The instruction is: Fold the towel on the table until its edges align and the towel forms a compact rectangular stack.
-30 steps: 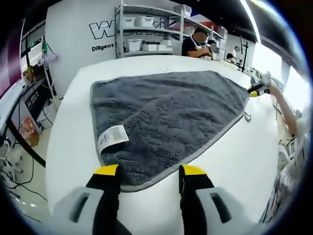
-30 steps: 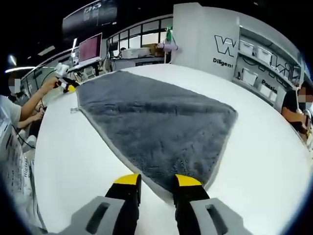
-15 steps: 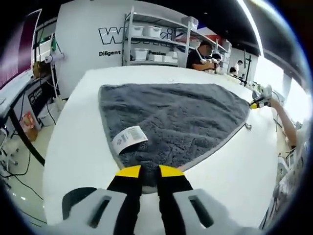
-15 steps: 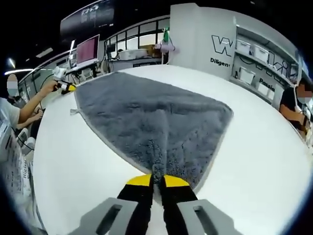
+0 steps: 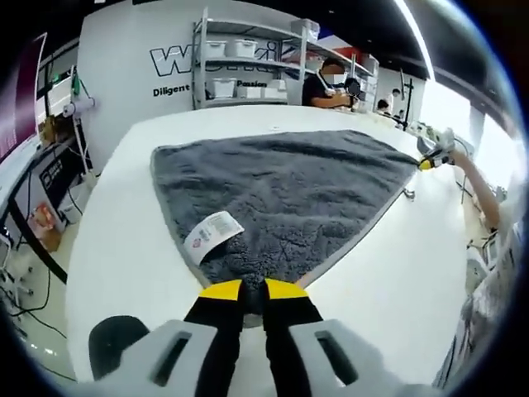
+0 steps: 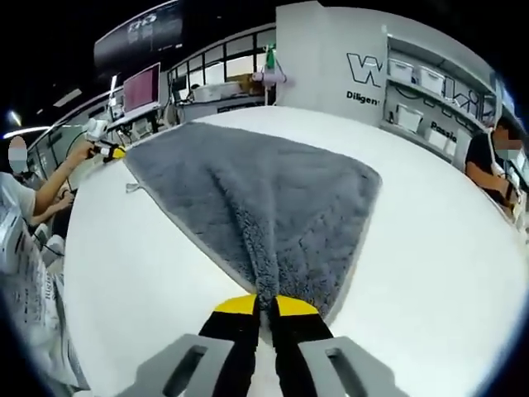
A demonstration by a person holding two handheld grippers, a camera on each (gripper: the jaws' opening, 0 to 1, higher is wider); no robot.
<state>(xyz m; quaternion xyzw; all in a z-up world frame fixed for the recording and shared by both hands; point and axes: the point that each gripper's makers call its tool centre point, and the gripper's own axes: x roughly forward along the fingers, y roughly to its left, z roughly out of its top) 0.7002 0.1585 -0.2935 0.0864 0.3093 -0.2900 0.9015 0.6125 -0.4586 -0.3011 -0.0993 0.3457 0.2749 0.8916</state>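
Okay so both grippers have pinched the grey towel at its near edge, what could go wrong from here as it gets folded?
The right gripper grips a narrow ridge of the towel, so the pile could slip out when lifted.

The left gripper bites beside the white label; uneven lifting could skew the fold and misalign the edges.

The towel's far corner reaches another person's hand holding a tool, so dragging the cloth may snag there.

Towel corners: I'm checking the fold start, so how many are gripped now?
2: left gripper pinches the grey plush towel near its white label; right gripper pinches another corner.
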